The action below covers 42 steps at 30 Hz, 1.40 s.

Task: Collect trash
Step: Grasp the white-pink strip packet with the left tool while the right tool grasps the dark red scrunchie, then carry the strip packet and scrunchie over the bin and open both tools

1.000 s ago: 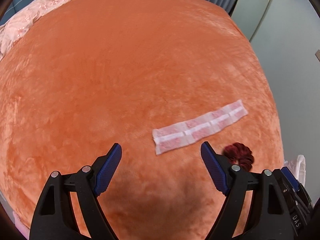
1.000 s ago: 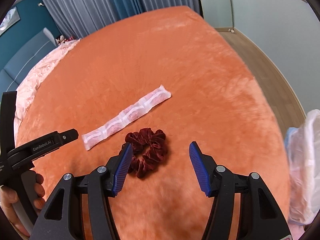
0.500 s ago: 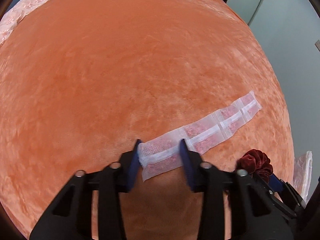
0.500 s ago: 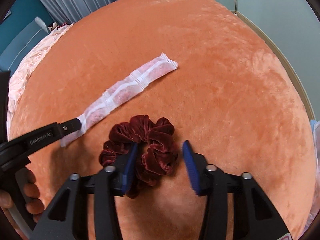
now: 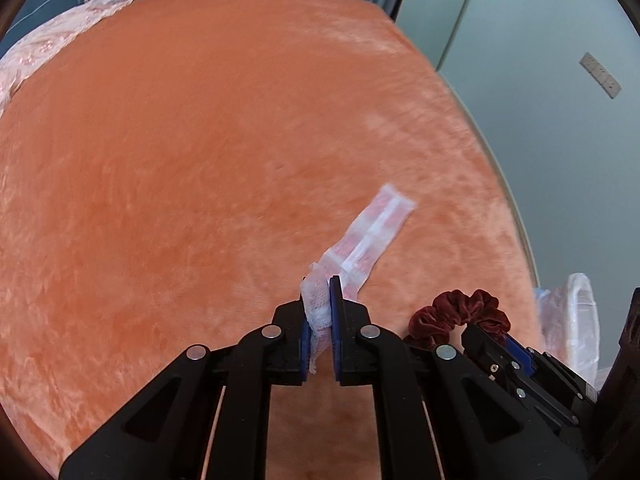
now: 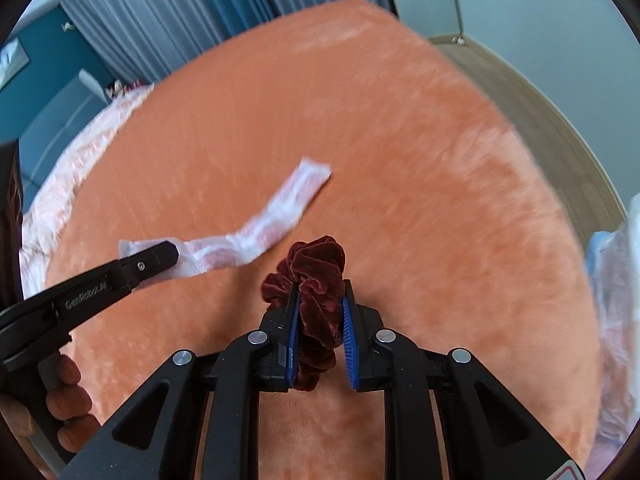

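Note:
My left gripper [image 5: 320, 300] is shut on one end of a long white and pink strip of packets [image 5: 370, 238], lifted off the orange bed cover [image 5: 180, 160]; the strip's far end hangs out ahead. In the right wrist view the strip [image 6: 276, 216] trails from the left gripper [image 6: 160, 254]. My right gripper [image 6: 320, 292] is shut on a dark red velvet scrunchie [image 6: 316, 276], held above the cover. The scrunchie [image 5: 460, 312] also shows at the lower right of the left wrist view.
A clear plastic bag [image 6: 616, 300] hangs past the bed's right edge, also in the left wrist view [image 5: 576, 320]. A pink lace sheet [image 6: 68, 176] lies at the bed's far left. Grey-blue curtains [image 6: 160, 20] and wood floor [image 6: 560, 120] lie beyond.
Both grippers closed fully, the left on the strip's end and the right on the scrunchie, and both lifted their items up off the cover.

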Tool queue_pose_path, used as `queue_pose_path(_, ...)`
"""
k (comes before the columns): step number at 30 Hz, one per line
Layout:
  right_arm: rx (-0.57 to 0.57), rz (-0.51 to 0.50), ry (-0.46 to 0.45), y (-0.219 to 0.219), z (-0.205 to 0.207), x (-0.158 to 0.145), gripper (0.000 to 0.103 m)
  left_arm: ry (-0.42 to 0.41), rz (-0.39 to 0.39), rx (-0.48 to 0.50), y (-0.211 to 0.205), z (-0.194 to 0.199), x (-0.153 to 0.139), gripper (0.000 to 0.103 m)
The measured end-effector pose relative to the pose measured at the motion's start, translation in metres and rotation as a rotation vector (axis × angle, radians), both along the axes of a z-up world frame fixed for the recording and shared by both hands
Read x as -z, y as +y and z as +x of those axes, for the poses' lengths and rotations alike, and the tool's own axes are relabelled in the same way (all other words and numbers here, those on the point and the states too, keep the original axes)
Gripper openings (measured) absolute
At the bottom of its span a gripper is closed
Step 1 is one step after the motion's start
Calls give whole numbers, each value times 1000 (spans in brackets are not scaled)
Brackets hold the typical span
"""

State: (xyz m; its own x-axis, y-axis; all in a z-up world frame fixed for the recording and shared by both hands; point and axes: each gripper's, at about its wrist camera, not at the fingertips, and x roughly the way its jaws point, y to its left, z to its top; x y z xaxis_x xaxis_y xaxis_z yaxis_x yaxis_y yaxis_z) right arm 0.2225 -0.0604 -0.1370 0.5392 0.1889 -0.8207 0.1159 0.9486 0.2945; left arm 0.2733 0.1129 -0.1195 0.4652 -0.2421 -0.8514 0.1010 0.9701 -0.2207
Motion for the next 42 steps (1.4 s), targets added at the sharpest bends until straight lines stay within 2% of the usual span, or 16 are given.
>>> queue_pose_path(5,44,3,-105,-30,-23,-53,17,-78,-20,51,-28,-22,-52,8)
queue_pose_path(12,119,-18,-253,-83,-72,-124,17,-212,-47,160,-89,-61,-134,8)
queue_pose_path(17,187,-42,-333,-124,-107,-158,17,-281,-69,239,-134,-88,-177,8)
queue_pose_path(21,254,-46,-371,-159,-135,-173,17,-320,-84,312,-177,-111,-203,8)
queue_pose_path(28,375,-52,-394,-211,-182,-179,17,-345,-104,424,-240,-142,-225,8)
queue_pose_path(33,437,-51,-390,-236,-206,-174,17,-342,-108,487,-276,-160,-225,8)
queue_pose_path(42,511,-46,-388,-260,-232,-165,17,-332,-103,562,-314,-179,-218,8)
